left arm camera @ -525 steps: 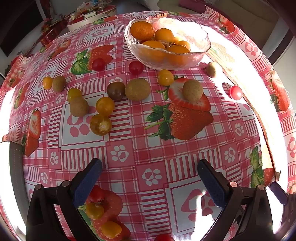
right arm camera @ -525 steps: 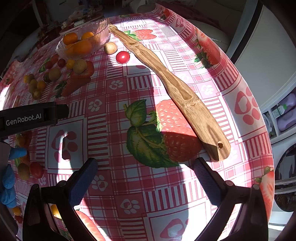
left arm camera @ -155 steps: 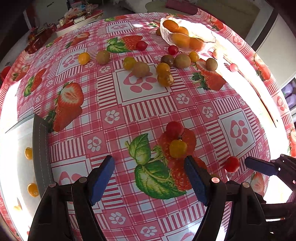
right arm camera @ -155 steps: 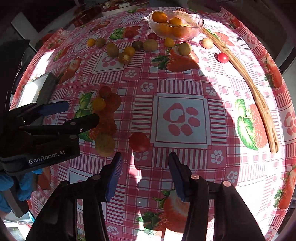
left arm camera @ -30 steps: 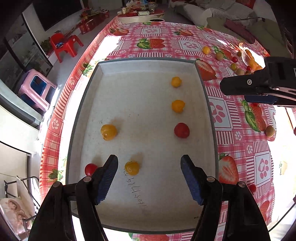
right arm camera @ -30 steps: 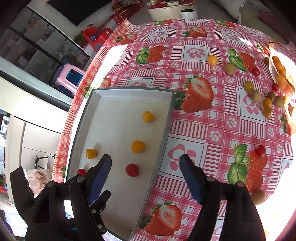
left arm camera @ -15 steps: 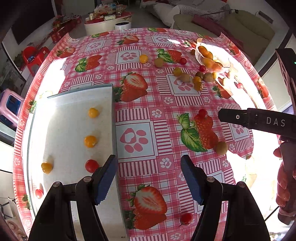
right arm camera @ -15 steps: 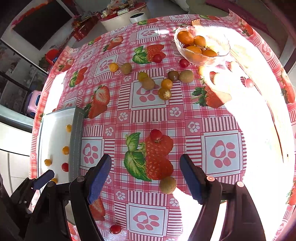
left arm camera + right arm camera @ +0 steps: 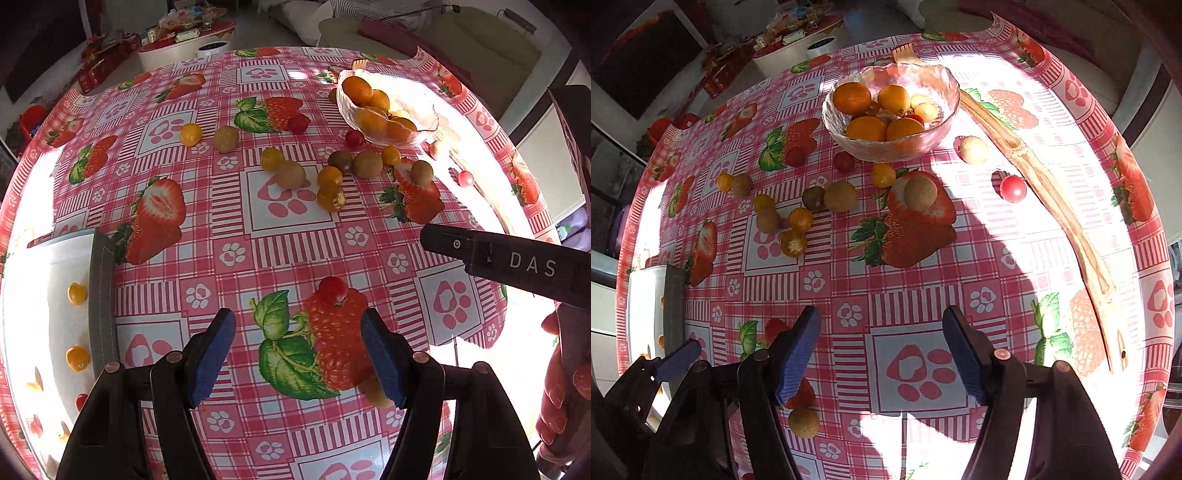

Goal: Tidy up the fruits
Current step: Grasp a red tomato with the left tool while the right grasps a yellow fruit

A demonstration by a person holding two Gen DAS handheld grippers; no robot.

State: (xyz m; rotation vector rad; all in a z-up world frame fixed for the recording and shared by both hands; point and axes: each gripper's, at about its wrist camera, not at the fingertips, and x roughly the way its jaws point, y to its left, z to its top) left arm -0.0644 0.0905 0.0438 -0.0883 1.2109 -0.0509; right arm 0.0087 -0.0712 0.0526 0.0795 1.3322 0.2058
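Seemingly steep, both the left gripper (image 9: 297, 356) and the right gripper (image 9: 881, 354) hang agape — right jaws narrowing — over the tablecloth (image 9: 923, 258).

The tablecloth (image 9: 916, 280) is red-and-white check, printed with strawberries, green leaves and pink paw prints. At upper centre of the right view, a clear glass bowl (image 9: 945, 110) holds orange fruit. Small red, yellow and brownish fruits are scattered left of centre. The tray (image 9: 44, 314) at the left edge is white, grey-rimmed. Gripper pads (image 9: 212, 354) are blue.

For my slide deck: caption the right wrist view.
Open right tool above the strawberry tablecloth, facing a glass bowl of oranges, scattered small fruits and a wooden back scratcher.
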